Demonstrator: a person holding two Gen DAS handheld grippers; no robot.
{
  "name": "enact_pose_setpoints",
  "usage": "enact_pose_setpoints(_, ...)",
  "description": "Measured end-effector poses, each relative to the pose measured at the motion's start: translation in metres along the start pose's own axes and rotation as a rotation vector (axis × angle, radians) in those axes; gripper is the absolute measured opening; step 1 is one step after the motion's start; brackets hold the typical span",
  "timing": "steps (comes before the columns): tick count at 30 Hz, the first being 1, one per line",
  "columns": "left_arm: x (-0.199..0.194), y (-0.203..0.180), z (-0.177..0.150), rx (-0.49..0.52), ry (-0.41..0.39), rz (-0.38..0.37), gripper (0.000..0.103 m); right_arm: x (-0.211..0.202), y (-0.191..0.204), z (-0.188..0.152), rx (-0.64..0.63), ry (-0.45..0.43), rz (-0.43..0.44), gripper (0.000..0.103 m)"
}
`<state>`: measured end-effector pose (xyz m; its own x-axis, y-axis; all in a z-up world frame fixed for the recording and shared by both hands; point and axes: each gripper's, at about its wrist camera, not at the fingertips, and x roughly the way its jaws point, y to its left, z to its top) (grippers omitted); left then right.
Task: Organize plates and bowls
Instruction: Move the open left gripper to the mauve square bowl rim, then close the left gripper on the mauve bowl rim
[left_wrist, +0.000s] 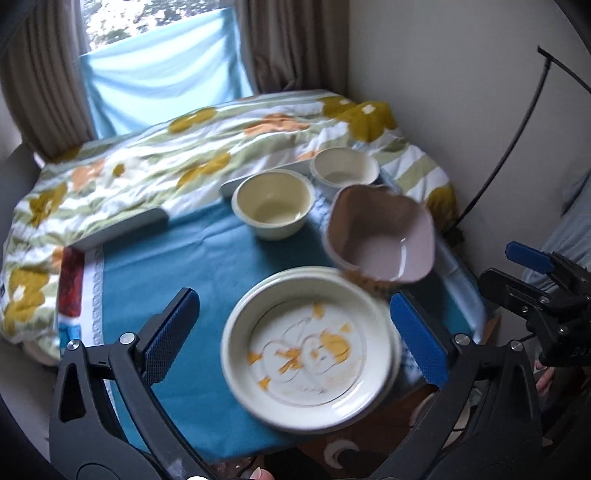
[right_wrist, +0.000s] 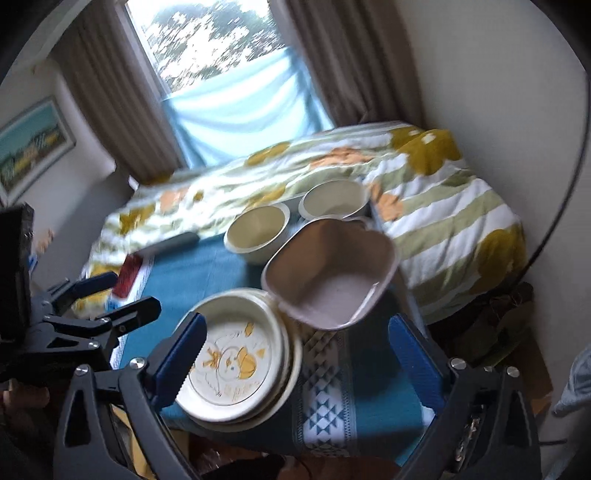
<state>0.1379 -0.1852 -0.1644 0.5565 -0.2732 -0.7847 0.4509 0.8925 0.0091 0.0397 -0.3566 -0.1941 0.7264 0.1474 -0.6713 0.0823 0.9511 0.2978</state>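
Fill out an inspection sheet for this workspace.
Surface: teal cloth with a patterned border, against a flowered duvet.
Job's things: duck-print plate on a plate stack; pink bowl beside it, tilted; two cream bowls behind.
Clutter: grey flat object at the duvet's edge.
Grippers: left tongs open, empty; right tongs open, empty.
Cables: thin black cable along the wall.
Surroundings: window, curtains, framed picture.
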Motion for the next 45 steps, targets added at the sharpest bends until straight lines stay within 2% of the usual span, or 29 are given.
enact_pose_setpoints(6, 0.029, -0.019, 0.029, 0.039, 0.061, -0.068, 0.103, 0.002, -0.025, 0.014, 0.024, 0.045, -0.108, 0.098)
enact_pose_setpoints(14, 0.086, -0.026, 0.051, 0.111, 0.149, -0.113, 0.103, 0.033, -0.039, 0.026, 0.104, 0.103, -0.146, 0.098)
enact_pose_setpoints(18, 0.119, -0.023, 0.059, 0.119, 0.209, -0.104, 0.103, 0.056, -0.045, 0.029, 0.152, 0.139, -0.16, 0.098)
enact_pose_setpoints(22, 0.143, -0.019, 0.065, 0.12, 0.256, -0.169, 0.103, 0.076, -0.056, 0.03, 0.23, 0.182, -0.196, 0.098)
enact_pose_setpoints(30, 0.169, -0.017, 0.067, 0.136, 0.3, -0.252, 0.102, 0.104, -0.062, 0.03, 0.293, 0.231, -0.188, 0.097)
enact_pose_setpoints(32, 0.178, -0.018, 0.066, 0.145, 0.32, -0.269, 0.097, 0.111, -0.065, 0.03, 0.319, 0.238, -0.18, 0.085)
enact_pose_setpoints(33, 0.181, -0.018, 0.066, 0.15, 0.327, -0.271, 0.091, 0.114, -0.068, 0.029, 0.336, 0.245, -0.171, 0.068)
enact_pose_setpoints(34, 0.185, -0.019, 0.065, 0.164, 0.341, -0.266, 0.084, 0.118, -0.07, 0.028, 0.353, 0.256, -0.162, 0.058)
enact_pose_setpoints(39, 0.199, -0.024, 0.059, 0.203, 0.376, -0.276, 0.066, 0.132, -0.074, 0.021, 0.403, 0.289, -0.145, 0.046)
enact_pose_setpoints(43, 0.212, -0.024, 0.056, 0.197, 0.396, -0.297, 0.035, 0.141, -0.075, 0.02, 0.423, 0.303, -0.142, 0.031)
enact_pose_setpoints(44, 0.216, -0.023, 0.055, 0.194, 0.402, -0.298, 0.03, 0.142, -0.075, 0.019, 0.426, 0.305, -0.146, 0.027)
enact_pose_setpoints(45, 0.219, -0.023, 0.055, 0.191, 0.407, -0.298, 0.023, 0.145, -0.075, 0.018, 0.426, 0.312, -0.15, 0.02)
